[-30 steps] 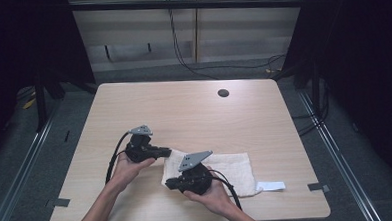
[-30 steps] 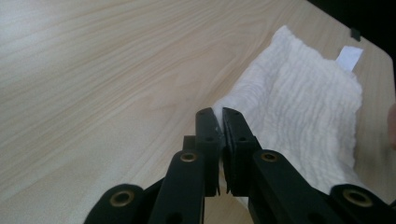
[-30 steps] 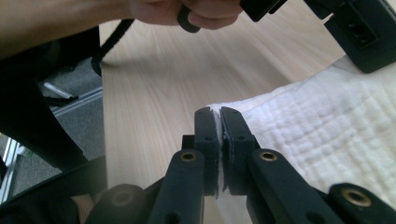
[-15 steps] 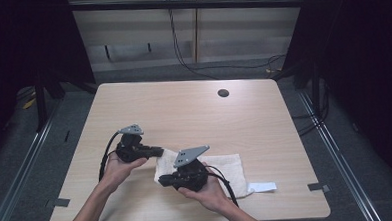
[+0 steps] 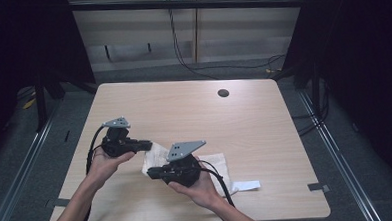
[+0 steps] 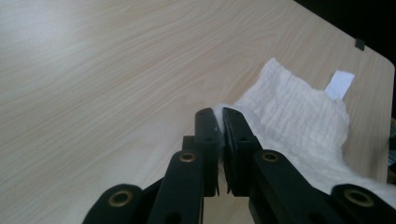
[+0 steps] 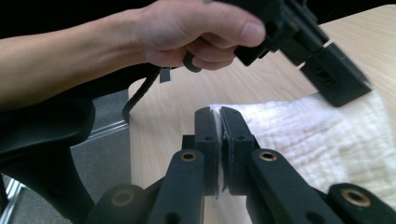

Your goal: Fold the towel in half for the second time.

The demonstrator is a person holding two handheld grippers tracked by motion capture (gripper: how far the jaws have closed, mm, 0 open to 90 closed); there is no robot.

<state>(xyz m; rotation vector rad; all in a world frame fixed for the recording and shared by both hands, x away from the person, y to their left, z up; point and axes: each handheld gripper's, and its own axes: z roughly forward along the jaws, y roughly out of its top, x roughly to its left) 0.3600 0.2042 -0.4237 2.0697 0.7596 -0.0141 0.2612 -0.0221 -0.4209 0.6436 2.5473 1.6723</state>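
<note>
A white woven cloth [image 5: 214,166] with a white label [image 5: 247,186] lies on the wooden table [image 5: 194,115] near its front edge. My left gripper [image 5: 148,142] is shut on the cloth's left corner, and the cloth [image 6: 299,116] runs away from its pinched jaws [image 6: 219,121]. My right gripper [image 5: 150,173] is shut on the cloth's near left edge, with the cloth [image 7: 327,135] bunched at its tips [image 7: 219,119]. Both pinched parts are lifted off the table. In the right gripper view the left hand and its gripper [image 7: 327,74] hang just above the cloth.
A dark round hole [image 5: 223,93] sits in the table at the back right. Black tape marks [image 5: 317,187] stick to the front corners. Black cables trail from both grippers. Dark floor and rails flank the table on either side.
Both hands have risen and shifted left, lifting the cloth's left end off the table and dragging the cloth leftward. Both grippers stayed shut on it.
</note>
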